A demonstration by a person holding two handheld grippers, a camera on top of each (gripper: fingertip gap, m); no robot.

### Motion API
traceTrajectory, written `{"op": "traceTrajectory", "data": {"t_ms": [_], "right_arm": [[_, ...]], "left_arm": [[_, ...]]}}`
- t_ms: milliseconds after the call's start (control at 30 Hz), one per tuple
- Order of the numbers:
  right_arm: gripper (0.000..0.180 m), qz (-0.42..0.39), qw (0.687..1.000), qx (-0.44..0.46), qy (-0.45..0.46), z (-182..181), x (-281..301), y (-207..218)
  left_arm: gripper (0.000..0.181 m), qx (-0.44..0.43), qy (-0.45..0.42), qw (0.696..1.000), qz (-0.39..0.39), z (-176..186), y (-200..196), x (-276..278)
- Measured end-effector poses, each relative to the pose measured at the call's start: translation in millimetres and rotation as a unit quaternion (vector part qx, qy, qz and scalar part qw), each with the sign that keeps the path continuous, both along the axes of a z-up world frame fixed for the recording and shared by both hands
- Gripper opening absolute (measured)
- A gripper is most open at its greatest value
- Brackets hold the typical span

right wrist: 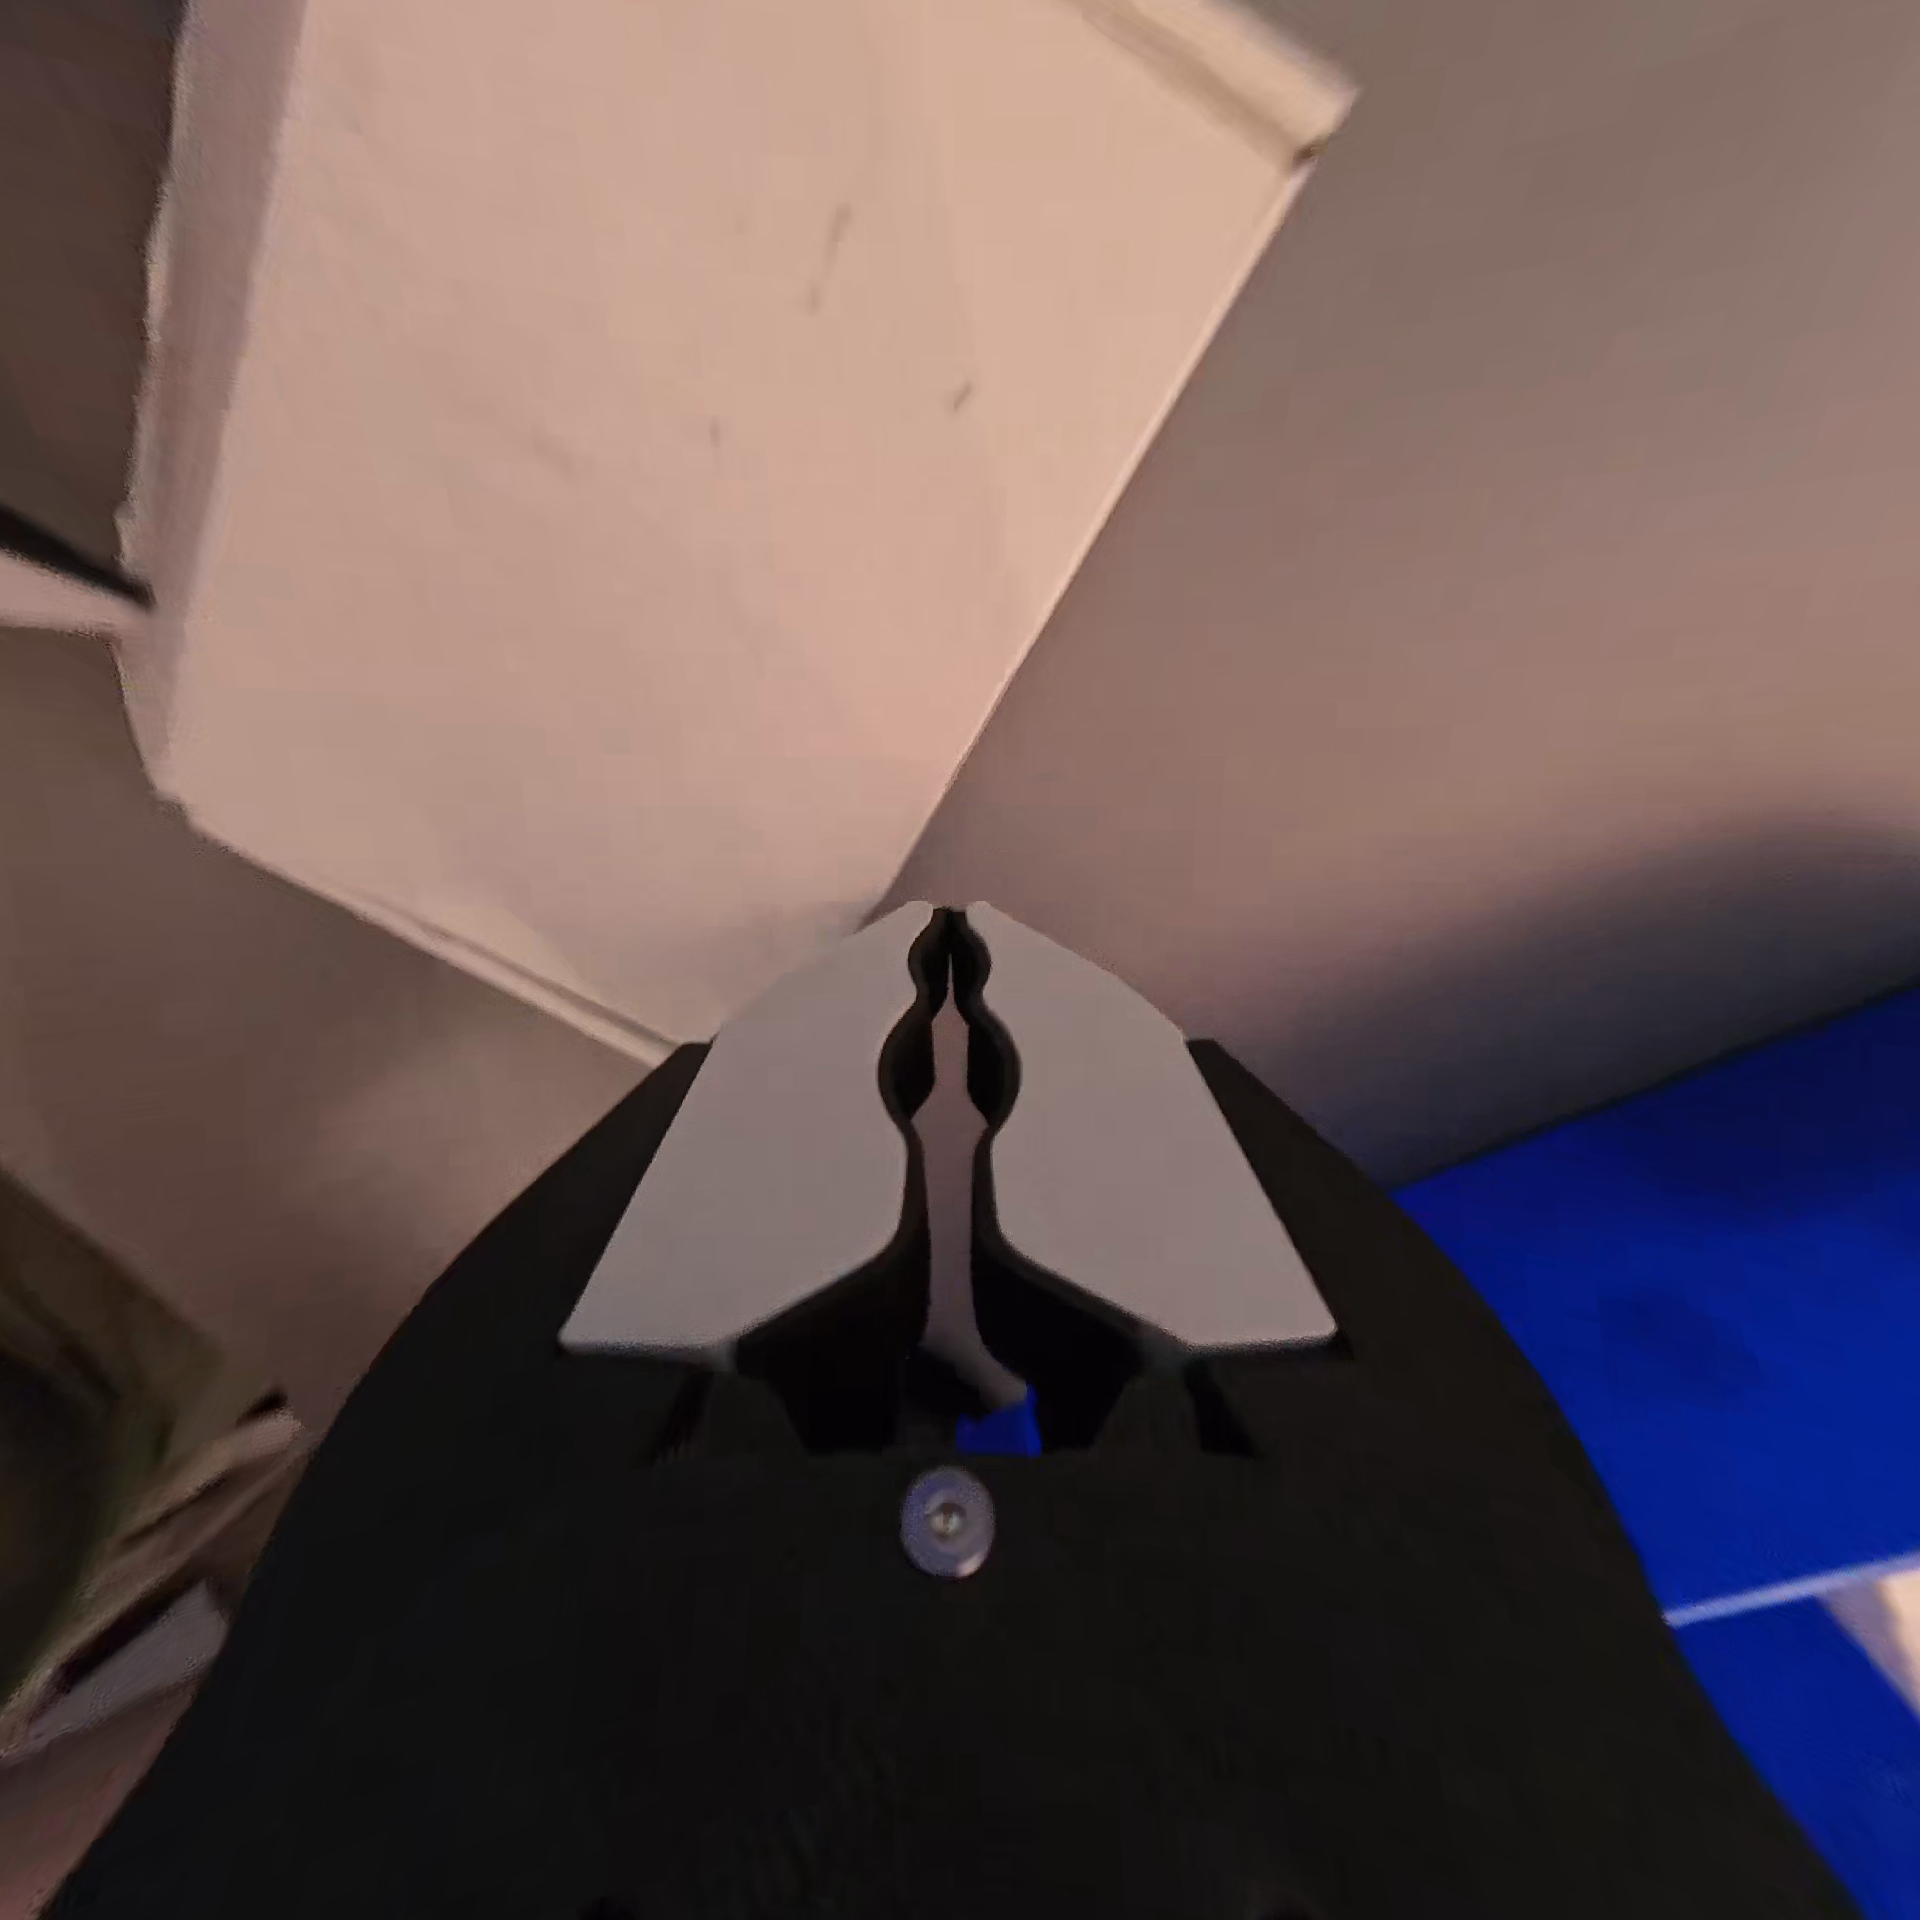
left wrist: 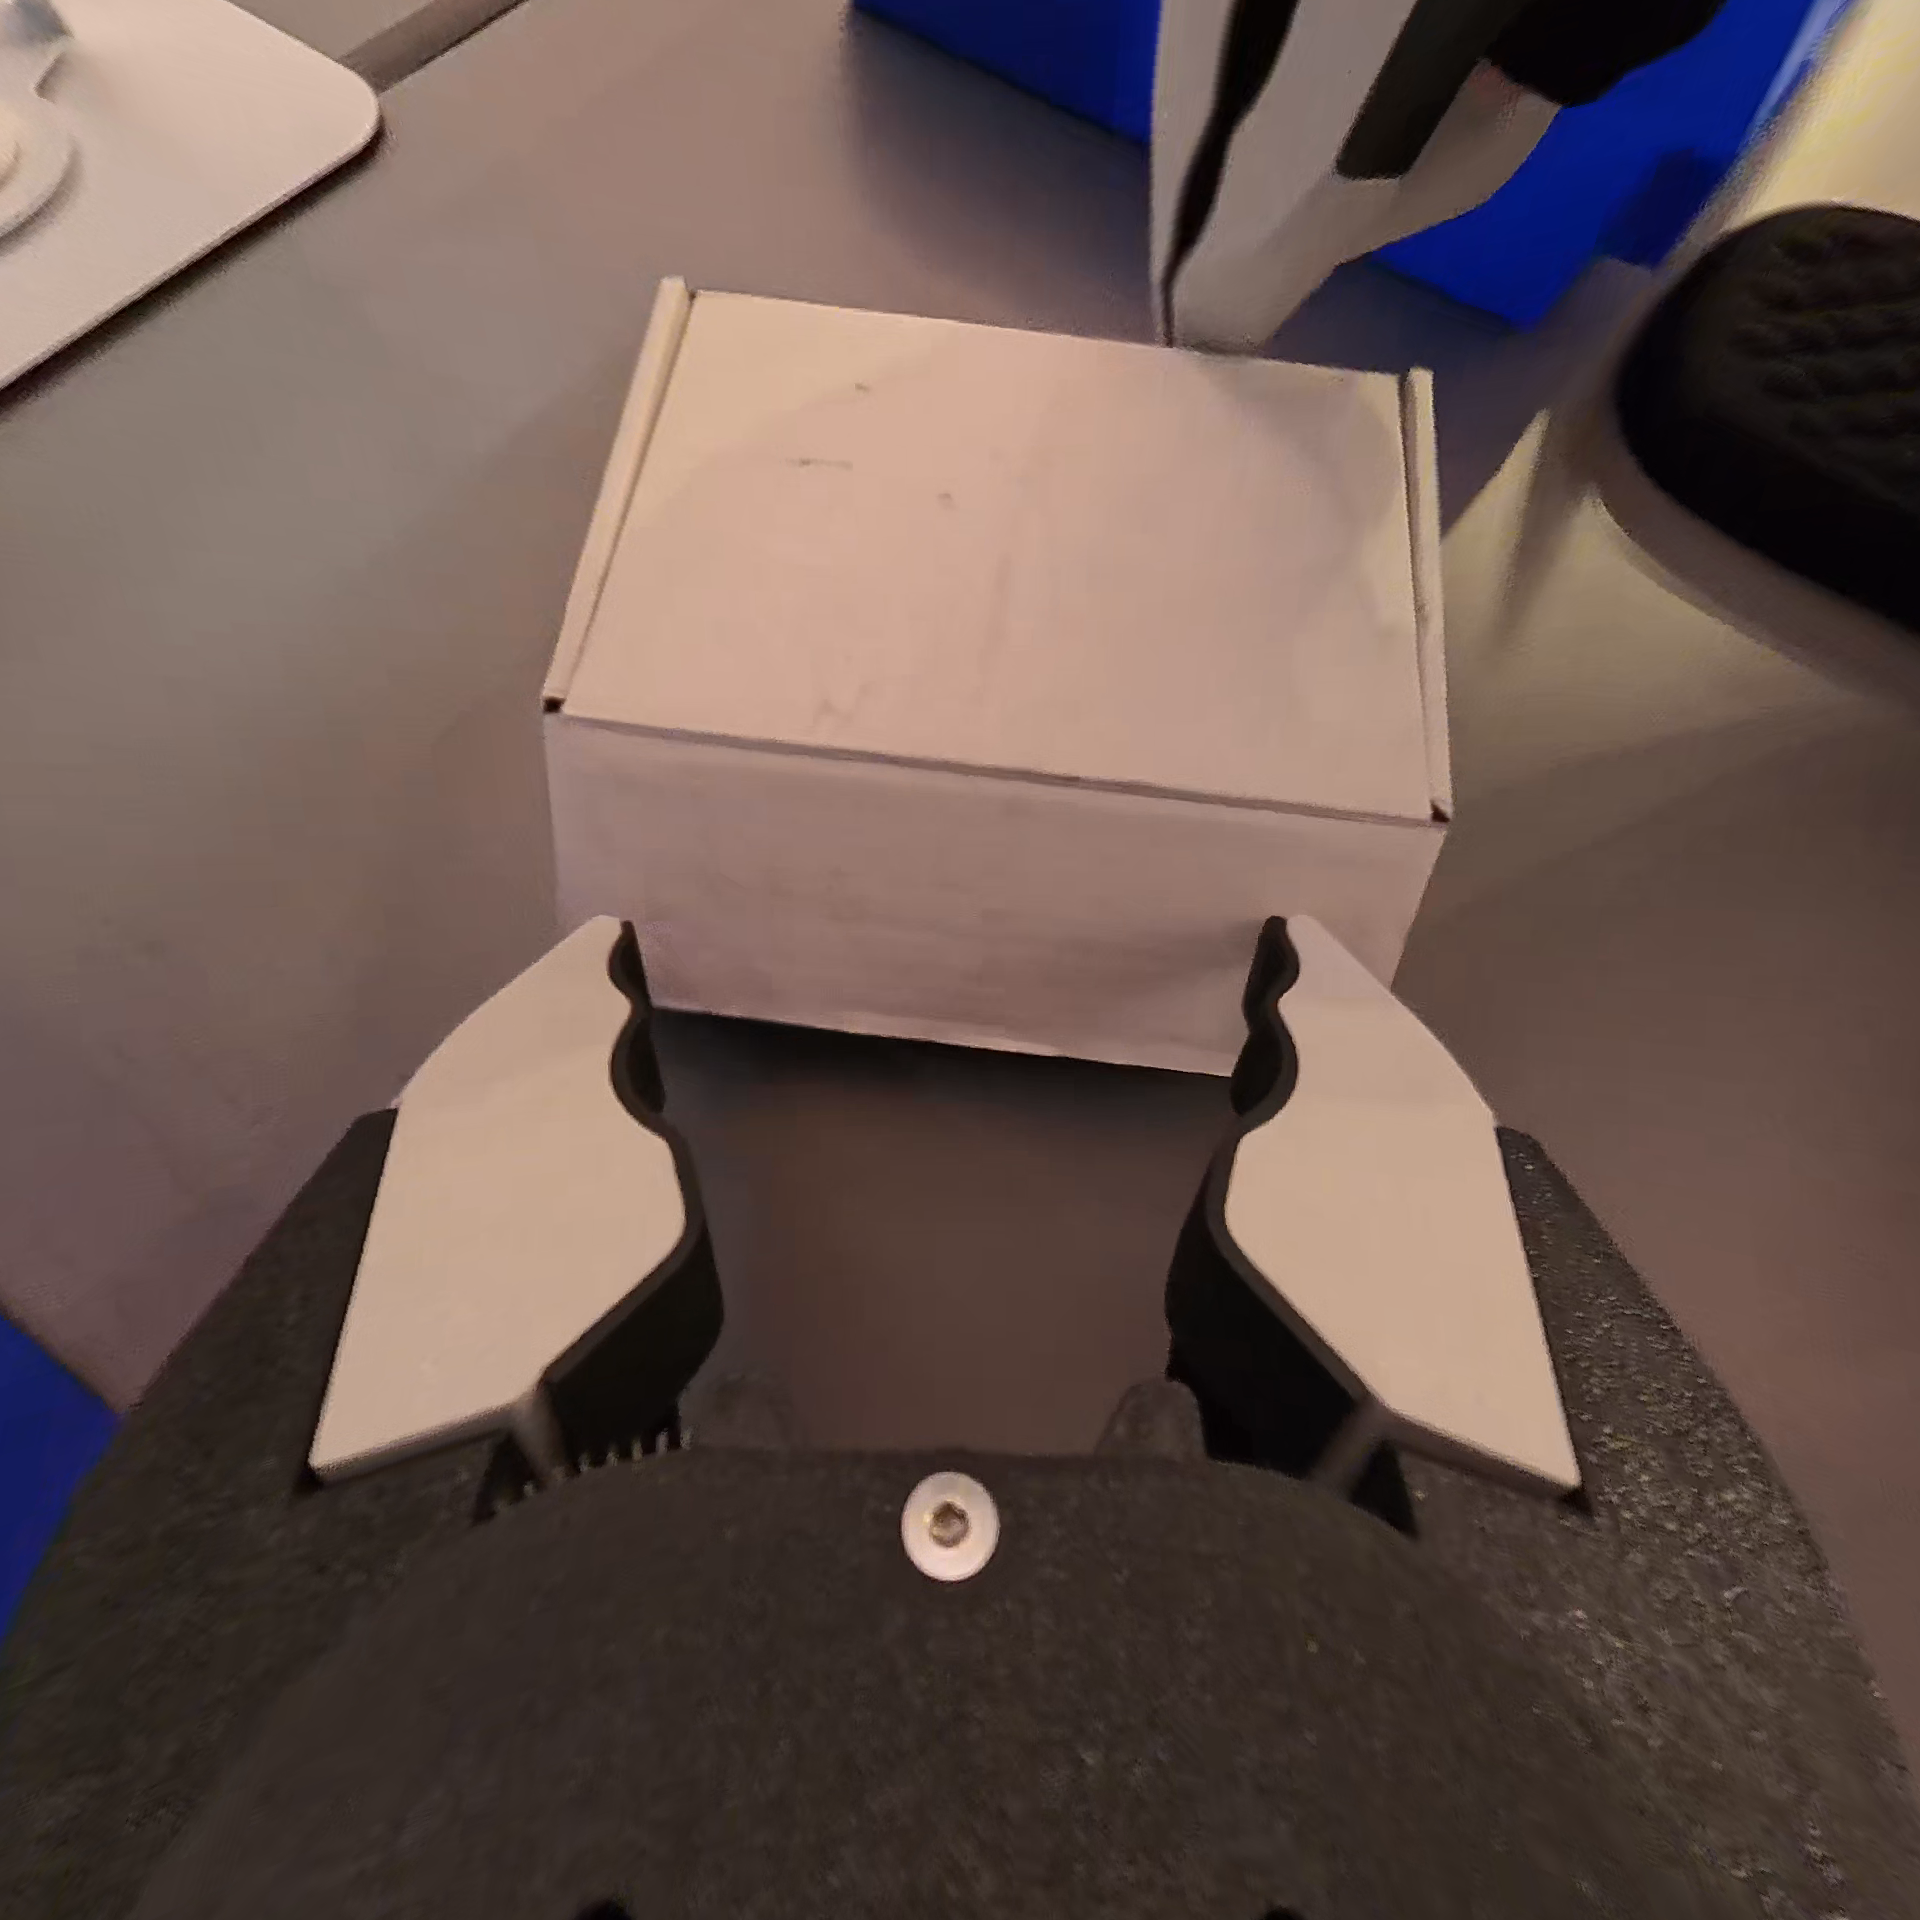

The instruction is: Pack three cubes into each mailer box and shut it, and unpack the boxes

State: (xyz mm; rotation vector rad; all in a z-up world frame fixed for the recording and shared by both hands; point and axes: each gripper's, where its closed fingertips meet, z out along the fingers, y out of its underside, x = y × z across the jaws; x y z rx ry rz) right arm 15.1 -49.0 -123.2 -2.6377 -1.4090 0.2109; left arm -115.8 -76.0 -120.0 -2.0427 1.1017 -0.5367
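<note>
A white mailer box (left wrist: 997,644) sits shut on the grey table, lid down. My left gripper (left wrist: 951,961) is open and empty, its fingertips at the box's near wall, one towards each side. My right gripper (right wrist: 951,914) is shut with nothing between its fingers, its tips at the near corner of the same box (right wrist: 665,436). It also shows in the left wrist view (left wrist: 1226,239), pointing down just above the box's far edge. No cubes are in view.
A blue bin (left wrist: 1049,62) stands behind the box and shows at the lower right of the right wrist view (right wrist: 1662,1351). A white rounded tray (left wrist: 187,135) lies at the far left. A dark blurred object (right wrist: 83,1455) sits at the left edge. My right fingertips sit around 15 cm from my left ones.
</note>
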Motion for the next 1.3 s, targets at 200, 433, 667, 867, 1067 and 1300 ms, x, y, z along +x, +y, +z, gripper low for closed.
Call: {"op": "traceTrajectory", "data": {"t_ms": [200,433,667,867,1067,1300], "right_arm": [[0.001,0.005,1.0,0.017,-0.016,-29,13,-22],[0.001,-0.005,0.994,0.11,0.005,-18,5,-7],[0.001,0.109,0.989,0.101,-0.016,-26,5,-30],[0.001,0.181,0.976,0.123,-0.014,-34,0,-41],[0.001,0.233,0.967,0.098,0.011,-36,-8,-62],[0.019,0.235,0.963,0.135,-0.009,-33,-8,-53]], "left_arm": [[0.102,0.031,0.032,0.999,-0.03,1,-5,-9],[0.112,0.012,0.059,0.997,-0.057,-13,-10,-12],[0.105,0.018,0.055,0.995,-0.078,-12,-12,-12],[0.089,0.048,0.053,0.991,-0.117,-10,-21,-7],[0.114,0.007,0.063,0.983,-0.174,-17,-48,-1],[0.115,0.0,0.081,0.982,-0.173,-20,-49,-5]]}}
